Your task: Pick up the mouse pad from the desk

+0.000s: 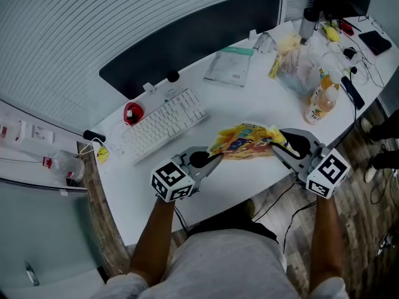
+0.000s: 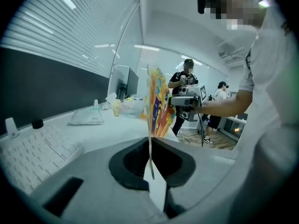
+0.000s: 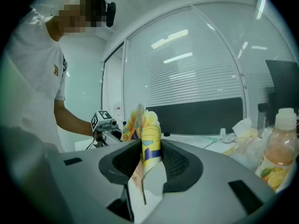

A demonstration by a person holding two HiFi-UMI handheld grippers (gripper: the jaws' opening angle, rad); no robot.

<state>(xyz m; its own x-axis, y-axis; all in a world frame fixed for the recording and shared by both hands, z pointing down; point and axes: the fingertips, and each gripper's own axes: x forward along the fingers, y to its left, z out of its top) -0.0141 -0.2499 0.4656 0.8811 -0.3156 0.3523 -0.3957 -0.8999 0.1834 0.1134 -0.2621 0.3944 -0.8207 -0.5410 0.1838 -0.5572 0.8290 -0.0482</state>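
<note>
- The white surface (image 1: 262, 104) curves across the head view, cluttered at its far right end and bare along the near edge
- Behind it runs a dark panel (image 1: 199, 36), standing along the back of the surface
- A white keyboard (image 1: 165, 124) lies at an angle on the left half, well apart from the clutter
- And here's the mouse pad (image 1: 246, 141); yellow and orange print, crumpled, up off the surface and slung between the 2 grippers over the near edge
- Left gripper (image 1: 215, 157) has the pad's left end; its fingers (image 2: 126, 160) are pressed together on a thin edge of the pad, which stands edge-on between them
- Right gripper (image 1: 277, 147) has the other end; its fingers (image 3: 177, 164) pinch a folded, bunched bit of the pad, so they sit a little apart around it
- A clear packet (image 1: 230, 66) lies flat near the panel, beyond the keyboard's right end
- A bottle of orange drink (image 1: 319, 104) stands upright at the edge of the clutter, near the right gripper
- A small red round item (image 1: 133, 113) sits just beside the keyboard's left end
</note>
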